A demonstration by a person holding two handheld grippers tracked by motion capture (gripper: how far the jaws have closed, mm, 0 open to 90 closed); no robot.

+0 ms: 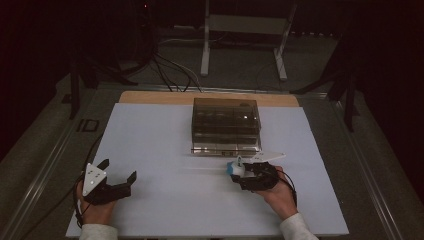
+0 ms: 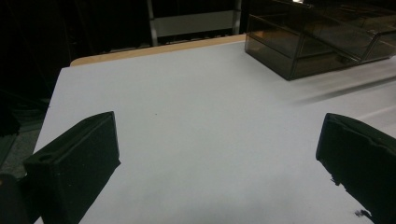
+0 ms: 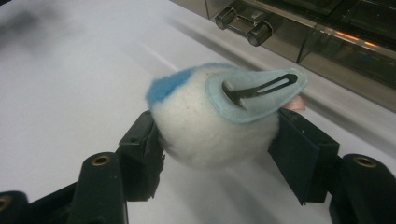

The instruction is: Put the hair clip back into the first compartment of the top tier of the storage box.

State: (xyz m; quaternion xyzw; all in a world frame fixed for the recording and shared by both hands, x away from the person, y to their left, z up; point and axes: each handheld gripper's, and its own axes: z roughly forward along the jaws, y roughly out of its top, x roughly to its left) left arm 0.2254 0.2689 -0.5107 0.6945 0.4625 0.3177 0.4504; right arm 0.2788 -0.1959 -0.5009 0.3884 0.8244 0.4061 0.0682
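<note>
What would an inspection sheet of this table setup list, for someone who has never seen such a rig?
Surface: white tabletop, wooden strip along its far edge.
Job's things: smoky clear drawer box; fluffy white-and-blue hair clip.
Clutter: nothing seen.
Grippers: left gripper open, holding nothing; right gripper shut on the hair clip, just in front of the box.
Cables: black cables on the floor beyond the table.
Surroundings: dark room, white metal stand behind.

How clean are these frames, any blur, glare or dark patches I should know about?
High view: dim, floor nearly black around the white table. Left gripper view: smeared streaks below the smoked drawer box. Right gripper view: fluffy hair clip sharp between the right gripper jaws; orange glints on the box behind.
</note>
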